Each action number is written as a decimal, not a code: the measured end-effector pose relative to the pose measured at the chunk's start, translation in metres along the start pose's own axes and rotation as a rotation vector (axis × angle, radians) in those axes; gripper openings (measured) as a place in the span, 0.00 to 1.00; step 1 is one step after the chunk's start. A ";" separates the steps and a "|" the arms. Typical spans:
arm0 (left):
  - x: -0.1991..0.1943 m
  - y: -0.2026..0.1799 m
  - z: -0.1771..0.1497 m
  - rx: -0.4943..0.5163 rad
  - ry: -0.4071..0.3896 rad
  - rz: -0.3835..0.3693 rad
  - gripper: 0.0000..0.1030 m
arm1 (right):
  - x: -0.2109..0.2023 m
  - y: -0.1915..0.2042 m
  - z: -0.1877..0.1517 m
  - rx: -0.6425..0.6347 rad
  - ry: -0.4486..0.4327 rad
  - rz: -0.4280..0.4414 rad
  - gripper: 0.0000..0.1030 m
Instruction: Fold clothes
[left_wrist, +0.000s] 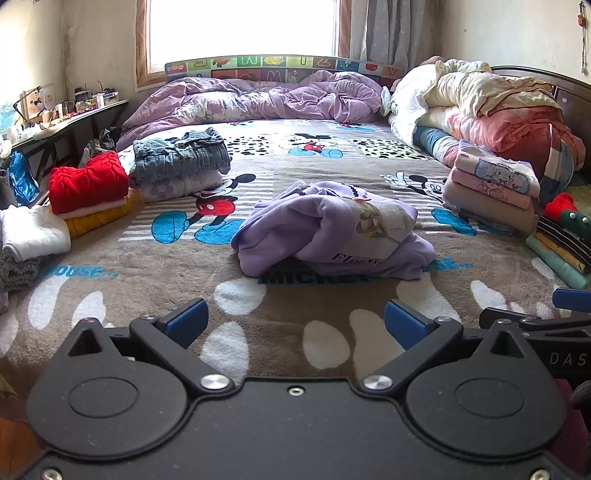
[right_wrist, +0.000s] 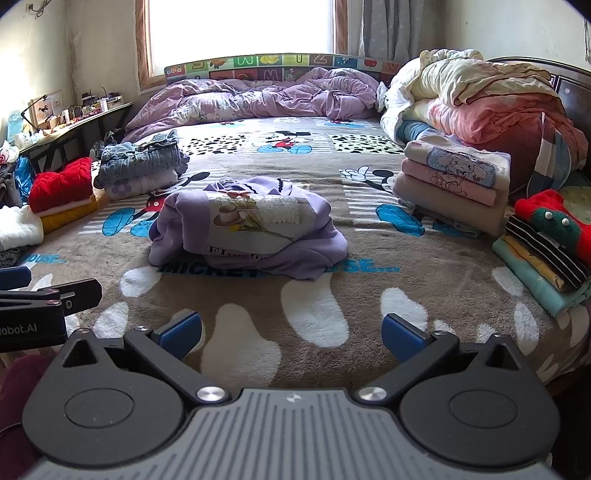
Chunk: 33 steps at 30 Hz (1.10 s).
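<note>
Two claws hang open and empty over the near edge of a bed (left_wrist: 155, 258), the left claw (left_wrist: 295, 325) and the right claw (right_wrist: 291, 338) side by side, blue pads spread wide. A folded lilac sweatshirt (right_wrist: 243, 229) with a teacup-and-flower print lies mid-bed on the Mickey Mouse blanket (right_wrist: 332, 321), apart from both claws. Along the left edge sit a denim stack (left_wrist: 181, 158) and a red knit sweater (left_wrist: 86, 181) on folded layers. Near the right edge rests a stack of pale printed tops (right_wrist: 454, 177), with a striped pile (right_wrist: 546, 258) nearer. A rumpled purple duvet (left_wrist: 258, 99) lies along the far edge, under the window.
</note>
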<state>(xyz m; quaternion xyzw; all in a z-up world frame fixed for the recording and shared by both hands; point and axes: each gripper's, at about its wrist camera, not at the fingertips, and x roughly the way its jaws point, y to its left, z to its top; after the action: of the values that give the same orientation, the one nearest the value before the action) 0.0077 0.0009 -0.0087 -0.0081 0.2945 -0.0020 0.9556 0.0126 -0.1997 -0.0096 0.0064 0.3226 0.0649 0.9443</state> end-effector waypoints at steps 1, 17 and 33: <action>0.000 0.000 0.000 0.000 0.000 0.000 1.00 | 0.000 0.000 0.000 0.000 0.000 0.000 1.00; -0.003 -0.002 -0.001 0.000 -0.003 0.005 1.00 | -0.001 0.001 -0.002 0.000 0.000 0.009 1.00; -0.003 -0.003 -0.001 0.002 -0.007 0.008 1.00 | -0.004 -0.001 -0.003 0.005 -0.007 0.012 1.00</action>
<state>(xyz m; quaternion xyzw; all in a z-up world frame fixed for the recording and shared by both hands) 0.0046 -0.0018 -0.0073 -0.0060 0.2909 0.0014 0.9567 0.0080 -0.2015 -0.0100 0.0109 0.3192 0.0698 0.9450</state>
